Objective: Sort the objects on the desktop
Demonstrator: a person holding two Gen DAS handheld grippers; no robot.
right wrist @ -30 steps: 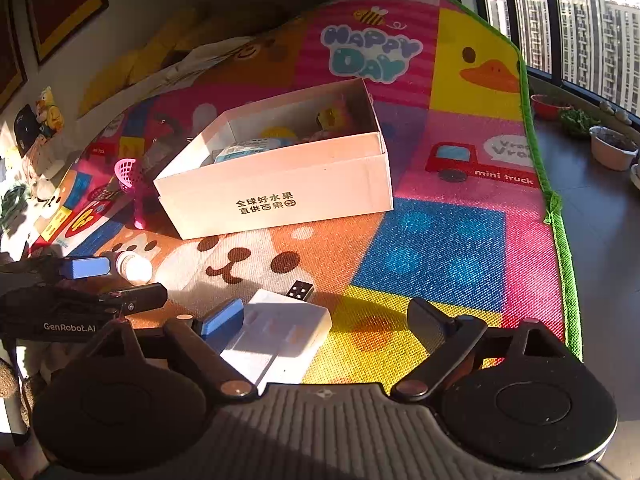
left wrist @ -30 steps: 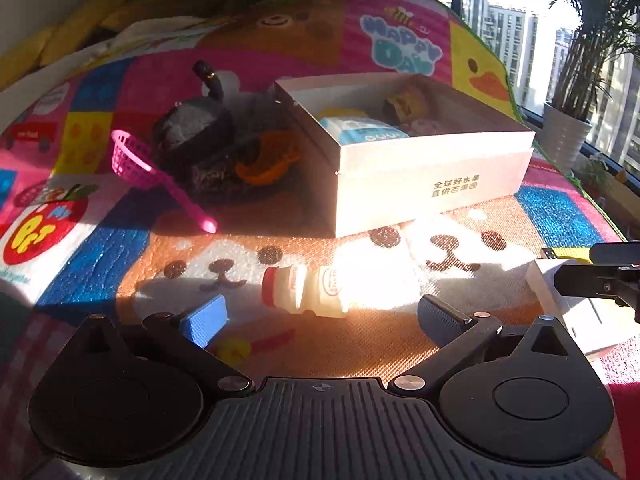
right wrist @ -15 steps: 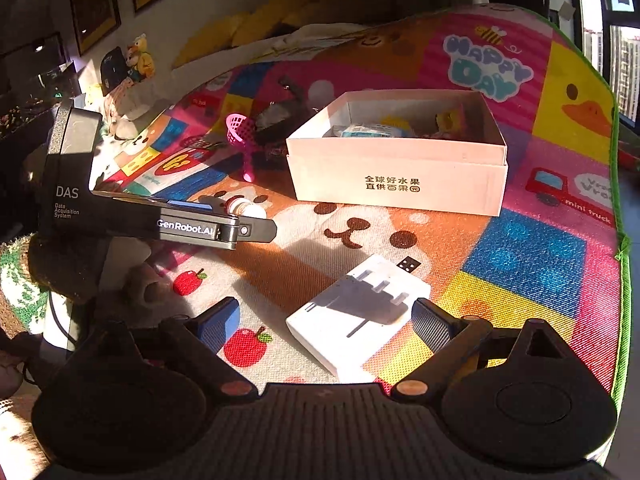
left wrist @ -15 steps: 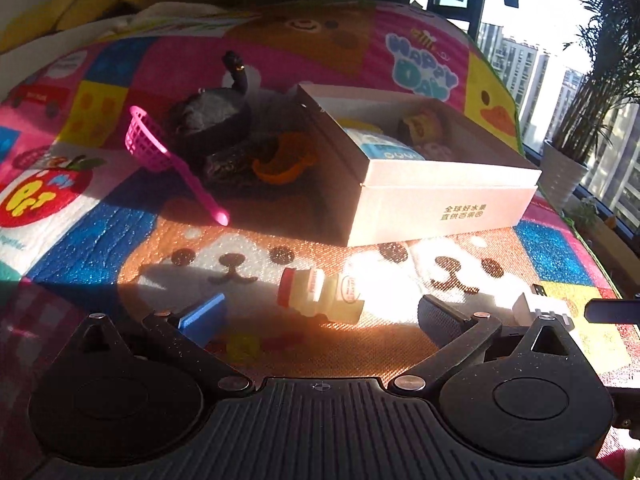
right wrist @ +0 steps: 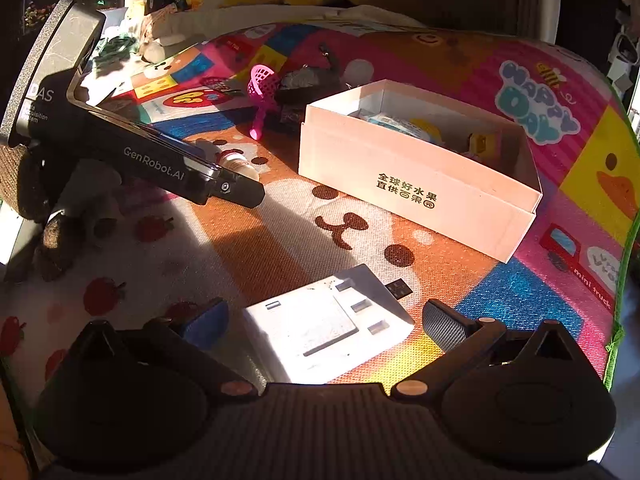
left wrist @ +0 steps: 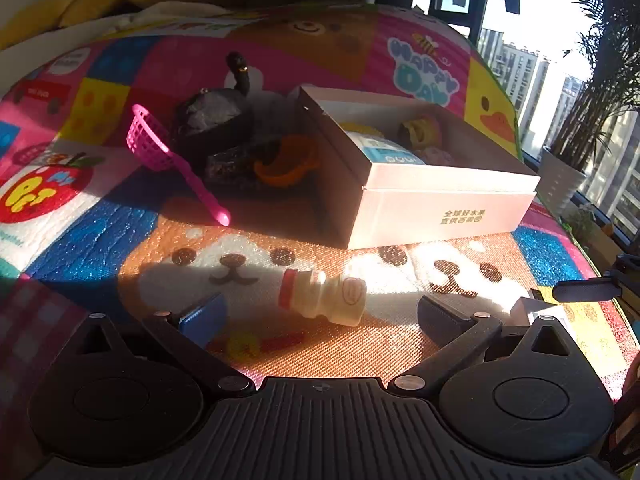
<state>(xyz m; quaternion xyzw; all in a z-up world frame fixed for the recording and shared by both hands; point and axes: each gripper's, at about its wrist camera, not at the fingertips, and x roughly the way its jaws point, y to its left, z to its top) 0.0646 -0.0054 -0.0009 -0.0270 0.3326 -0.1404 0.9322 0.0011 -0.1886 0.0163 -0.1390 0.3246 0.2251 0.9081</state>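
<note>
A small yogurt bottle [left wrist: 326, 294] with a red cap lies on its side on the play mat, just ahead of my left gripper [left wrist: 320, 318], which stands open around the space before it without touching. In the right wrist view a flat white adapter box [right wrist: 326, 328] lies on the mat between the fingers of my right gripper [right wrist: 324, 322]; its jaws are opening and the pads are clear of the box. The white cardboard box [left wrist: 440, 204] [right wrist: 416, 184] holds several items. The left gripper's body [right wrist: 160, 160] crosses the right view at left, over the bottle [right wrist: 238, 162].
Left of the cardboard box lie a pink scoop [left wrist: 172, 156] [right wrist: 262, 88], an orange cup [left wrist: 286, 162] and a dark bundle [left wrist: 216, 116]. A small black dongle [right wrist: 400, 289] sits by the adapter box. Potted plants [left wrist: 568, 176] and windows stand beyond the mat's right edge.
The right gripper has rolled and shifted, so the white adapter box now lies centred between wider jaws. The left view rolled slightly; the bottle stays where it was.
</note>
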